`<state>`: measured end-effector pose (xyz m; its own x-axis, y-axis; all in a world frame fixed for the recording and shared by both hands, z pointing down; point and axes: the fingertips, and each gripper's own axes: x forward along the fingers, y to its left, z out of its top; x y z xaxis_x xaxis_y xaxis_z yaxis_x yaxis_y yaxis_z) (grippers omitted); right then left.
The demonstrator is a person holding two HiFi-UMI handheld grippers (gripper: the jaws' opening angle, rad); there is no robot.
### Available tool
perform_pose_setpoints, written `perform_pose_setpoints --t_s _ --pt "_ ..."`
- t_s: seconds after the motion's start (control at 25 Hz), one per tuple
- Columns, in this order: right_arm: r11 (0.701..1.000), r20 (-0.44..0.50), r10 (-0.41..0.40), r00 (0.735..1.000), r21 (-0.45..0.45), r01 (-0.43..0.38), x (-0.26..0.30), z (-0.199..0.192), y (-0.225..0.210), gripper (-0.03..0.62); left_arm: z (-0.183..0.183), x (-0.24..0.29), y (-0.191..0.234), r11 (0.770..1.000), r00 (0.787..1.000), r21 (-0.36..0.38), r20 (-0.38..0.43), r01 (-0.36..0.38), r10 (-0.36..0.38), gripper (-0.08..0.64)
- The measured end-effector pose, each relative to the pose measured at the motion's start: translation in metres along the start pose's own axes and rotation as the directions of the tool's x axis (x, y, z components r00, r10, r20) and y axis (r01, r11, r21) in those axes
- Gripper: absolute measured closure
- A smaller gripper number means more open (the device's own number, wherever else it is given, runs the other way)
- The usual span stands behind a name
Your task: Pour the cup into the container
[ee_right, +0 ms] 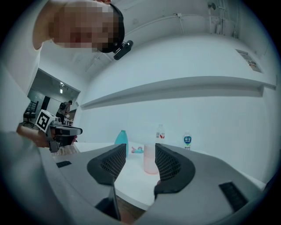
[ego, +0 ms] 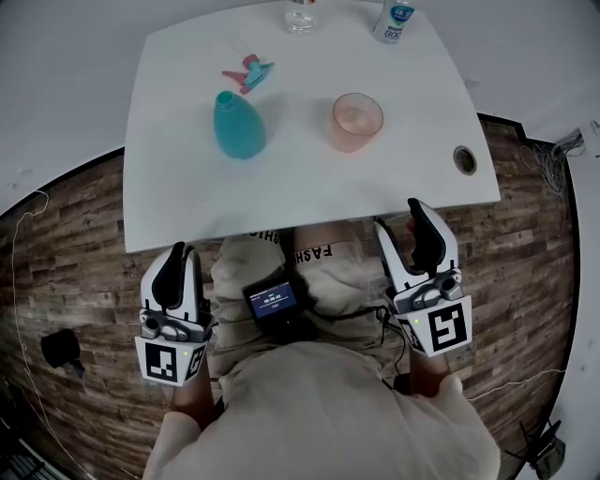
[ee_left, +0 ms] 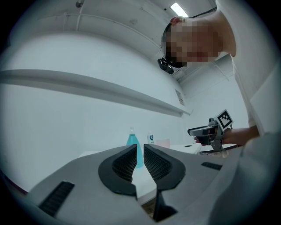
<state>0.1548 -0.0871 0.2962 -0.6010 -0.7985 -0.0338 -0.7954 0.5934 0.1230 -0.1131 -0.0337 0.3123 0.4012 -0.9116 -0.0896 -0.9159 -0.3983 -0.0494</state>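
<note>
A translucent pink cup (ego: 357, 121) stands on the white table (ego: 187, 187), right of centre. To its left stands an uncapped teal bottle (ego: 238, 125), with its pink and teal spray head (ego: 247, 71) lying behind it. Both grippers hover level below the table's near edge, over the person's lap. My left gripper (ego: 184, 261) is shut and holds nothing; its own view shows the jaws (ee_left: 140, 149) almost touching, with the teal bottle (ee_left: 131, 139) far beyond. My right gripper (ego: 398, 217) is open and empty, and the cup (ee_right: 149, 160) shows far off between its jaws (ee_right: 140, 150).
A clear bottle (ego: 300, 17) and a blue-labelled water bottle (ego: 394, 21) stand at the table's far edge. A cable hole (ego: 464, 159) sits at the table's right corner. A small screen device (ego: 272, 302) rests on the person's lap. Wooden floor surrounds the table.
</note>
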Motion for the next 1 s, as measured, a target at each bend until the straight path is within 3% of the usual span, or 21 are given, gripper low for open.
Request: perform_pose_setpoints --t_s 0.24,1.0 --pt "1.000 0.001 -0.004 1.000 -0.014 0.004 -0.001 0.018 0.008 0.394 0.013 -0.013 0.001 1.000 1.000 -0.003 0.016 -0.003 0.003 0.515" --pt "0.998 -0.102 0.047 0.994 -0.042 -0.051 0.036 0.001 -0.016 0.328 0.014 0.009 0.017 1.000 1.000 -0.011 -0.013 0.004 -0.004 0.515"
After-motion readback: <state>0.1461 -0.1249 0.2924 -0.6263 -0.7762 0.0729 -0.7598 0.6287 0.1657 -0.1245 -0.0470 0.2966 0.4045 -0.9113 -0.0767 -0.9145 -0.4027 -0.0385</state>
